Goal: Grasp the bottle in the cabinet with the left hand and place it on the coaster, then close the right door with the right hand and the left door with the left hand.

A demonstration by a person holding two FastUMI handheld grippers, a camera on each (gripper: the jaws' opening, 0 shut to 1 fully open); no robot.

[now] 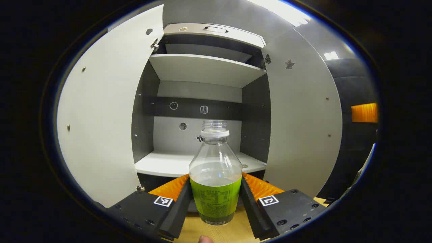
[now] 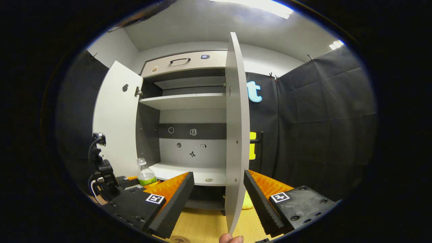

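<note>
In the left gripper view, the tall white left cabinet door [image 1: 101, 111] fills the left of the frame, swung wide open, and the grey cabinet [image 1: 202, 71] with its pale shelves sits behind in the middle. At lower centre the left claw [image 1: 216, 199] is clamped on the clear plastic bottle with a green label and no cap [image 1: 215, 175], both ridged pads pressing the labelled lower body; the bottle stands upright, out in front of the lower shelf and over the wooden worktop [image 1: 219, 233]. It looks nearly empty, so I judge it light, thin-walled and liable to dent or slip if squeezed hard; the label band is the sensible place to hold. The white right cabinet door [image 1: 303, 128] stands open at the right of the frame. In the right gripper view, the same bottle shows small at lower left, and the right claw [image 2: 218, 197] at bottom centre is spread open with the right door's edge between its fingers, not pressed by them as far as I can tell. I cannot make out the coaster with certainty.
</note>
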